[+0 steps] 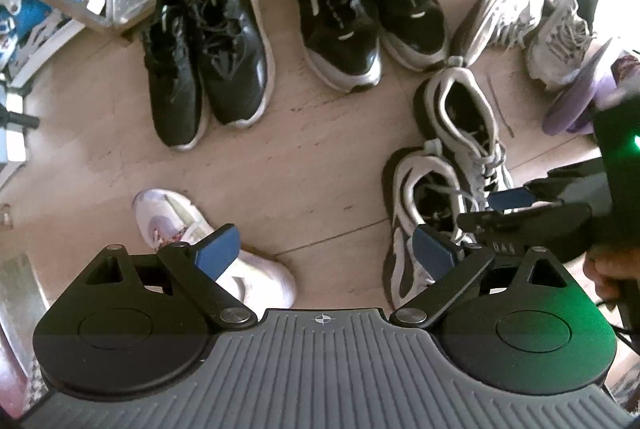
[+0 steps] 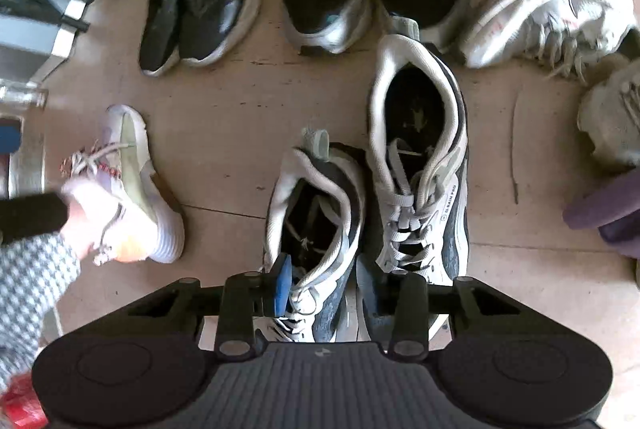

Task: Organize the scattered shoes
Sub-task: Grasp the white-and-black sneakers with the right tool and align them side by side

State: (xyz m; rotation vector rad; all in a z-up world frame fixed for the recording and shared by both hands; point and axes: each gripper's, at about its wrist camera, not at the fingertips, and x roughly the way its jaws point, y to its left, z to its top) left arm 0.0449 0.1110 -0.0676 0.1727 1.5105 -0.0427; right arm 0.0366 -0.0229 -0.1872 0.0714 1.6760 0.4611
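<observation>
Seemingly light with a soft, yielding upper, the grey-and-white sneaker point(image 2: 316, 229), just left of its mate point(image 2: 420, 165), sits pinched between the right claw point(image 2: 326, 289) pads, while the left claw point(image 1: 328, 249) hangs wide open.

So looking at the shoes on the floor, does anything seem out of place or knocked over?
Yes. One grey-white sneaker at the upper right lies tipped on its side, laces spilling out, apart from its mate. A lone white-pink sneaker sits by itself at the lower left. The two black pairs stand neatly side by side.
</observation>
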